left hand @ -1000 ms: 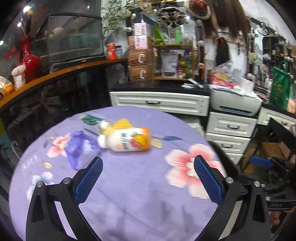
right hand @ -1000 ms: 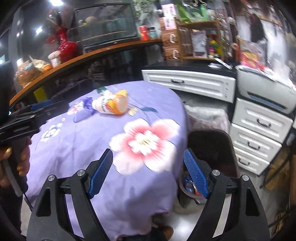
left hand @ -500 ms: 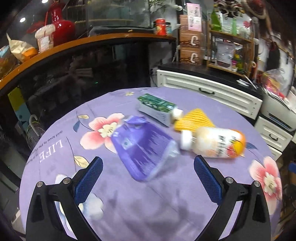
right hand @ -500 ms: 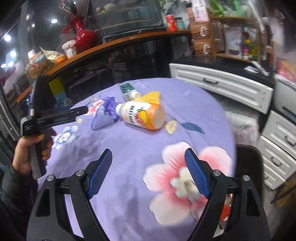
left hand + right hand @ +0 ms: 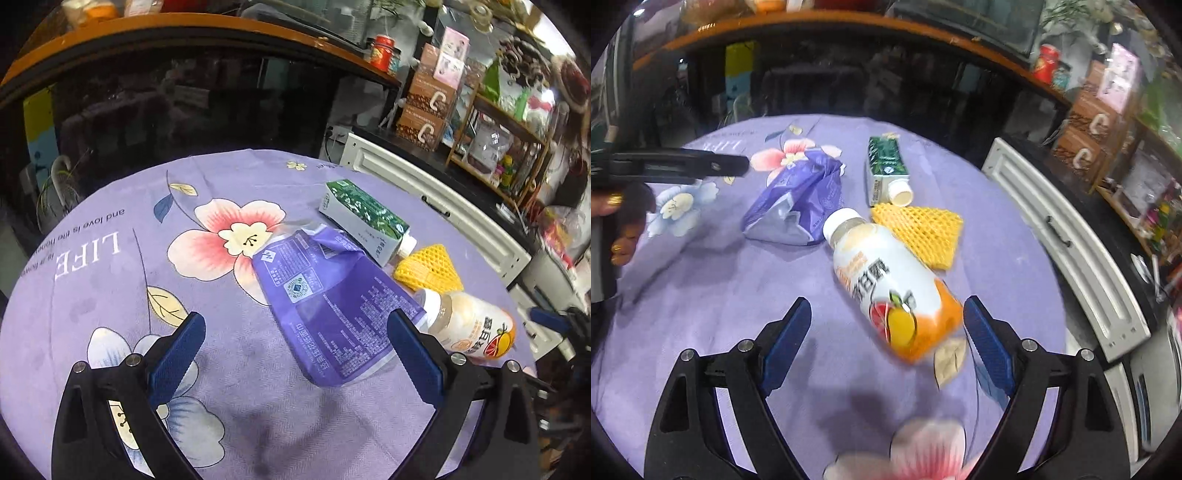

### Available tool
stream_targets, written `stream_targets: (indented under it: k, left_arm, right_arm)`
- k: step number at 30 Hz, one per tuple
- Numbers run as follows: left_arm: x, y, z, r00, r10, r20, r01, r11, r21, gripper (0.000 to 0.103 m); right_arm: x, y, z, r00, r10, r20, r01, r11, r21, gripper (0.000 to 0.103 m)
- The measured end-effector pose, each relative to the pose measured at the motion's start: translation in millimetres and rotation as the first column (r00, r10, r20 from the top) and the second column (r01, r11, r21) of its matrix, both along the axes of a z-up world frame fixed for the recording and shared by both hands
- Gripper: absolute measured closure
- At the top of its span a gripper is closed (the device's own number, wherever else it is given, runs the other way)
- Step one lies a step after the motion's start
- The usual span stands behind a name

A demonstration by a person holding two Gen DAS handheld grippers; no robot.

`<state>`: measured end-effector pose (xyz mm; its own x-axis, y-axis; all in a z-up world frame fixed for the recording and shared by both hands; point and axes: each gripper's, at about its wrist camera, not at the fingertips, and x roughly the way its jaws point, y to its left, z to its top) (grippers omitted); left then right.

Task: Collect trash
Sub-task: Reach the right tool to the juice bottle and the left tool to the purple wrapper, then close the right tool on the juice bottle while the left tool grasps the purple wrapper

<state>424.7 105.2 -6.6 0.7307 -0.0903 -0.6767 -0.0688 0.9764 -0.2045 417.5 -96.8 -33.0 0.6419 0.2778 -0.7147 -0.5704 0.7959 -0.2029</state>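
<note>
On the purple flowered tablecloth (image 5: 110, 280) lie a crumpled purple pouch (image 5: 325, 295), a green-and-white carton (image 5: 365, 218), a yellow foam net (image 5: 428, 269) and a white-and-orange bottle (image 5: 882, 273) on its side. My left gripper (image 5: 295, 319) hangs open over the pouch's near end, which lies between the blue pads (image 5: 177, 350) without touching them. My right gripper (image 5: 886, 306) is open and its jaws are opening. The bottle's orange base sits between its fingers, and the pads are clear of it. A hand (image 5: 613, 221) holds the left gripper at the left edge of the right wrist view.
White drawer fronts (image 5: 1067, 236) stand just past the table's right edge. A dark glass counter with a wooden top (image 5: 221, 22) curves behind the table. Brown boxes (image 5: 424, 107) and a cluttered shelf (image 5: 509, 147) fill the back right.
The left gripper swung left from the bottle to the purple pouch and came closer. The right gripper moved from the table's edge by the bin in over the bottle, and both rolled.
</note>
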Motion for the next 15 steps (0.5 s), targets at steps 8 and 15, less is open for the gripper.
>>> stream_targets:
  k: [8,15]
  left_arm:
    - [1.1,10.4,-4.6,1.000,0.009,-0.011,-0.010,0.999,-0.038,0.006]
    - [-3.8,-11.7,0.4,0.998,-0.058,0.033,0.058,0.998,0.011,0.006]
  right_arm:
    - [41.0,35.6,-25.8,0.992,0.110,-0.067,-0.121,0.972,-0.199,0.019]
    - [46.7,38.0,-42.1,0.992,0.105,-0.066,-0.119,0.960,-0.255,0.040]
